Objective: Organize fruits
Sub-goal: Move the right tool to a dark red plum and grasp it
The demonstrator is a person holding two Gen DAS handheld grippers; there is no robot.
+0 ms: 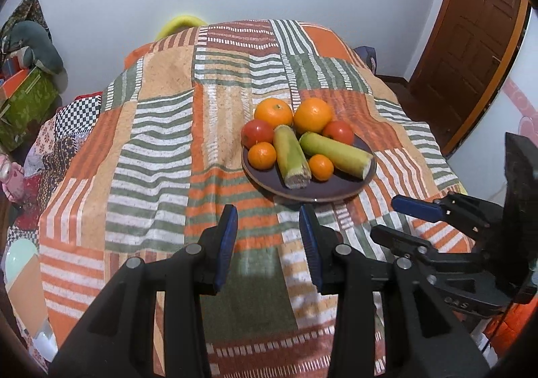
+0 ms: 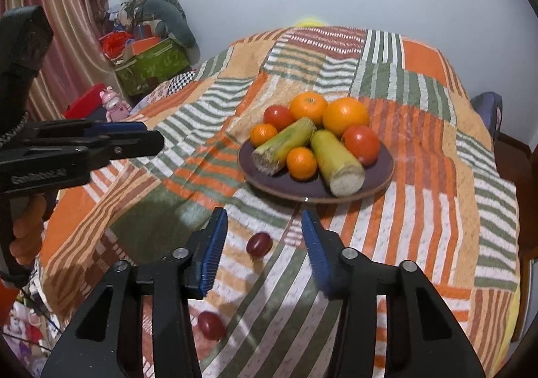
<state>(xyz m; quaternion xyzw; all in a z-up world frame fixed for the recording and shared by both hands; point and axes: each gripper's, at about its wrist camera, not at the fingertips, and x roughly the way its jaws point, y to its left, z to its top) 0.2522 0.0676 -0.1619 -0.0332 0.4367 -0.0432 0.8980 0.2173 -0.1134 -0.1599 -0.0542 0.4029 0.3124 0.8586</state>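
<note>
A dark round plate [image 1: 322, 191] [image 2: 269, 181] on the patchwork cloth holds two large oranges [image 1: 312, 115] [image 2: 346, 116], two small mandarins [image 1: 321, 167] [image 2: 301, 163], two red tomatoes [image 1: 257, 133] [image 2: 361, 144] and two green cane pieces [image 1: 291, 156] [image 2: 336, 161]. Two dark red grapes lie on the cloth in the right wrist view, one [image 2: 259, 244] between the right fingers, one [image 2: 211, 325] nearer. My left gripper [image 1: 269, 240] is open and empty, just short of the plate. My right gripper [image 2: 264, 243] is open and empty above the first grape; it also shows in the left wrist view [image 1: 403, 216].
The table is covered by an orange, green and white cloth [image 1: 161, 142] [image 2: 437, 210]. A wooden door [image 1: 470, 41] stands at the right. Boxes and cushions [image 2: 151, 55] are piled at the left wall. A chair back [image 2: 487, 109] stands beyond the table's right edge.
</note>
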